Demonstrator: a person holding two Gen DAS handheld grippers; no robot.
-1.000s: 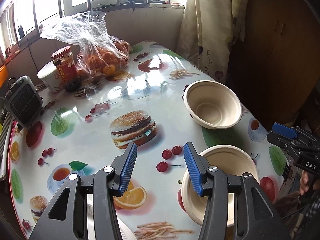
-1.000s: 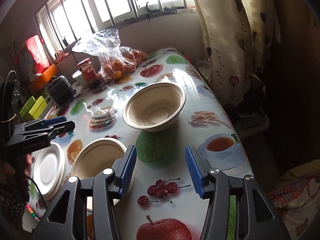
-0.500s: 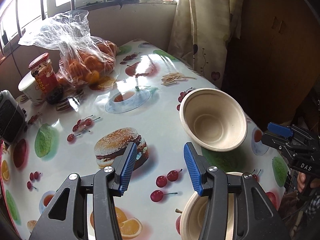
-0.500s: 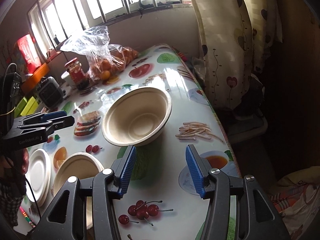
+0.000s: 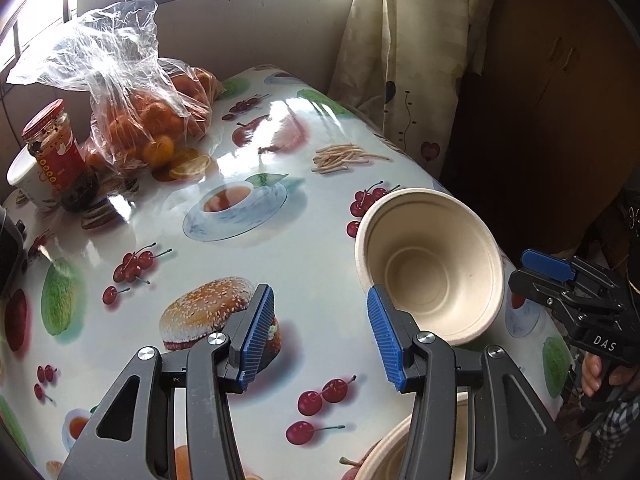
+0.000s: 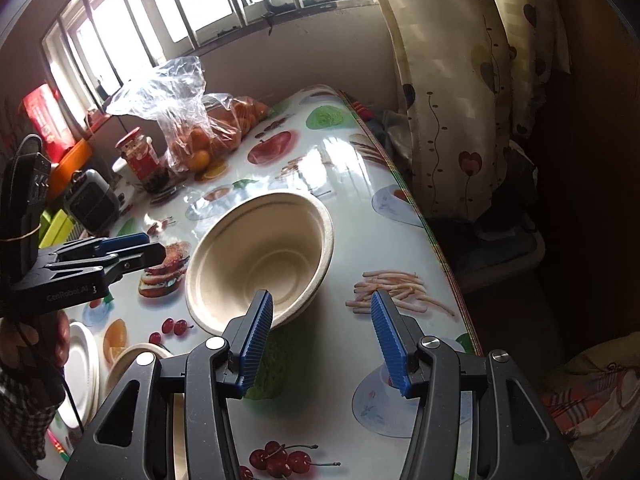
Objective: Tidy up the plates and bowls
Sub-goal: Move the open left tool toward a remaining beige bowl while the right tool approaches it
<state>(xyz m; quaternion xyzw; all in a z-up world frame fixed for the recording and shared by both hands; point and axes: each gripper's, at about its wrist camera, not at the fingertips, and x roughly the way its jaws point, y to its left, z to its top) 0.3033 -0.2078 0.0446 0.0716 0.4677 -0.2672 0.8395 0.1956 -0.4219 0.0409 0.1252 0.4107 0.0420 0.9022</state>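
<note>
Here, left gripper (image 5: 318,334): held spread, nothing gripped.
Right gripper (image 6: 322,338): held spread, nothing gripped.
Bowl (image 6: 260,256): set upright on table (image 5: 304,248), just beyond both grippers.

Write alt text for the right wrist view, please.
An open right gripper hovers just short of an empty beige bowl on a fruit-print table. The left gripper, a plate stack and a second bowl sit at left.

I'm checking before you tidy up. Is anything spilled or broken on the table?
Nothing looks spilled or broken. The far bowl sits upright and empty, apart from the near bowl and plates.
</note>
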